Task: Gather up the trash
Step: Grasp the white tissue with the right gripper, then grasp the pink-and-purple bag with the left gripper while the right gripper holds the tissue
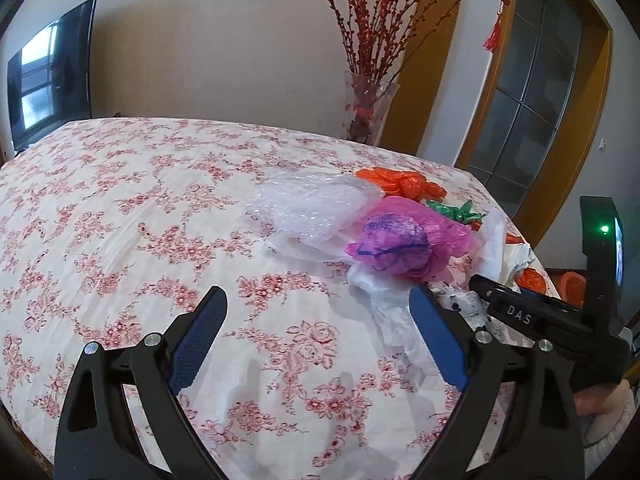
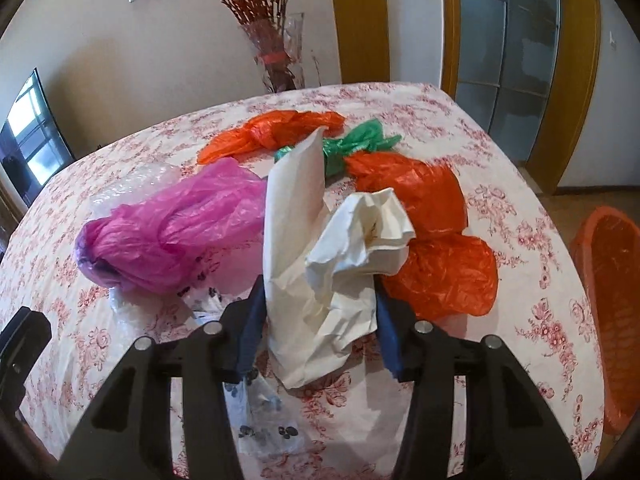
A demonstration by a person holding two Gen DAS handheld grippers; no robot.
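Trash lies on a floral tablecloth (image 1: 120,208). My right gripper (image 2: 320,320) is shut on a crumpled white paper bag (image 2: 316,248) and holds it above the cloth. Around it lie a pink plastic bag (image 2: 172,232), two orange bags (image 2: 436,264), a third orange bag (image 2: 272,132), a green bag (image 2: 356,144) and clear bubble wrap (image 2: 132,184). My left gripper (image 1: 316,320) is open and empty over the cloth, left of the pile. In its view I see the pink bag (image 1: 404,240), bubble wrap (image 1: 312,204) and the right gripper's body (image 1: 560,320).
An orange plastic basket (image 2: 608,280) stands on the floor beyond the table's right edge. A glass vase (image 1: 366,108) with red branches stands behind the table's far edge. A TV (image 1: 52,68) is at the far left. A clear printed bag (image 2: 256,412) lies under my right gripper.
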